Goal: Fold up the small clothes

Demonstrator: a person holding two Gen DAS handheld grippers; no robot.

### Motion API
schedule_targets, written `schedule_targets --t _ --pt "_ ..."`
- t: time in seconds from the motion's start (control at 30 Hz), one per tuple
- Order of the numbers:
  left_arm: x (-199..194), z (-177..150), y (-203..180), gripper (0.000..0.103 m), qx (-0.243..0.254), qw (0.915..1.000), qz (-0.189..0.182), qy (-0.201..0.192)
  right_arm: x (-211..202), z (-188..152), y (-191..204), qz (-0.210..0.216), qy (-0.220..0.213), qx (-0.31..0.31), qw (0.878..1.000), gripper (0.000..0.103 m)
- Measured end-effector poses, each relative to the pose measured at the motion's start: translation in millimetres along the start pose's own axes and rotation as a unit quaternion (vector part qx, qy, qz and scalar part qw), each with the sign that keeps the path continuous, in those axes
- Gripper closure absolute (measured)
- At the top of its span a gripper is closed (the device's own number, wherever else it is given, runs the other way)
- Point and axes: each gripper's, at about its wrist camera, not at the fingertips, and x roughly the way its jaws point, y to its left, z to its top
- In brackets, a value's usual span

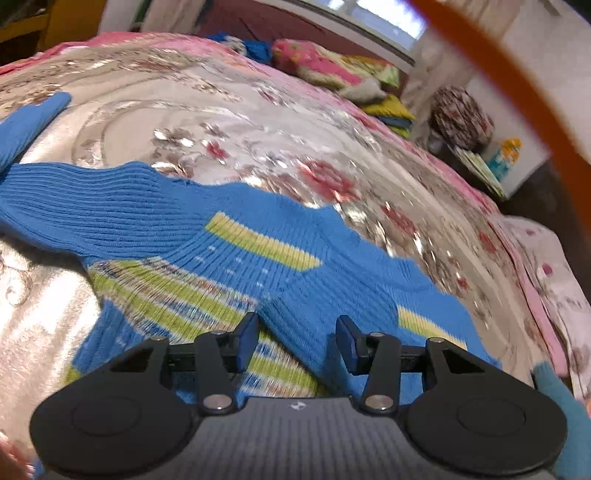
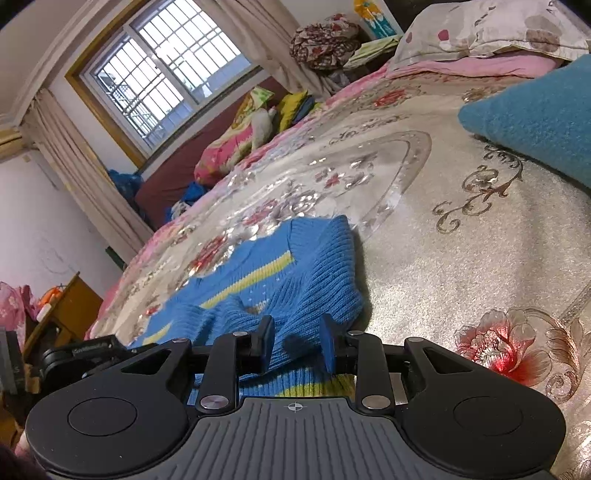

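Floral bedspread (image 2: 461,258) covers the bed; blue striped sweater (image 1: 236,258) lies on it, sleeves folded in. Teal pillow (image 2: 535,114) well apart, far side. Bedding pile (image 2: 240,133) by window. Left gripper (image 1: 297,341) part open over sweater, nothing gripped. Right gripper (image 2: 295,341) narrower, knit fold btwn jaws; can't tell if pinched.

- Floral bedspread (image 2: 461,258) covering the bed.
- Barred window (image 2: 166,70) beyond the bed's far edge.
- Pillow (image 2: 480,29) at the bed's far right corner.
- Folded pink blanket (image 1: 314,62) along the far edge.
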Motion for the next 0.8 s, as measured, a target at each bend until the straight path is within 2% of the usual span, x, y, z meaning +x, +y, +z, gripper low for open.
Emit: schedule_targets --t 0.07,0.1,0.13,0.17,0.2,0.37,0.53,0.7,0.8 --pt "5 -1 -5 0.054 -0.009 0.9998 0.004 -0.015 1 0 0 0.000 0.000 -0.002 1.000 0.075" --pt "5 -1 -7 0.057 -0.012 0.9997 0.005 -0.021 1 0 0 0.000 -0.001 -0.002 1.000 0.075" --pt "7 -1 -7 0.072 -0.013 0.9996 0.003 -0.024 1 0 0 0.000 -0.002 -0.002 1.000 0.075" --pt "9 0 -7 0.080 -0.016 0.9997 0.001 -0.020 0 -1 0 -0.001 -0.002 -0.002 1.000 0.075" --pt "10 0 -5 0.084 -0.022 0.9997 -0.004 -0.014 0 -1 0 -0.001 -0.003 -0.002 1.000 0.075" --pt "-11 6 13 0.086 -0.024 0.9989 -0.019 -0.035 -1 -1 0 0.001 -0.007 -0.003 1.000 0.075" --pt "-41 10 38 0.086 -0.007 0.9982 0.007 -0.060 -1 -2 1 0.000 -0.009 -0.009 1.000 0.075" --pt "-43 -5 53 0.086 0.006 0.9992 0.025 -0.029 3 -5 7 0.001 0.000 -0.022 1.000 0.075" --pt "-40 -10 53 0.085 0.015 0.9990 0.030 -0.029 5 -9 12 -0.002 0.004 -0.040 0.999 0.075"
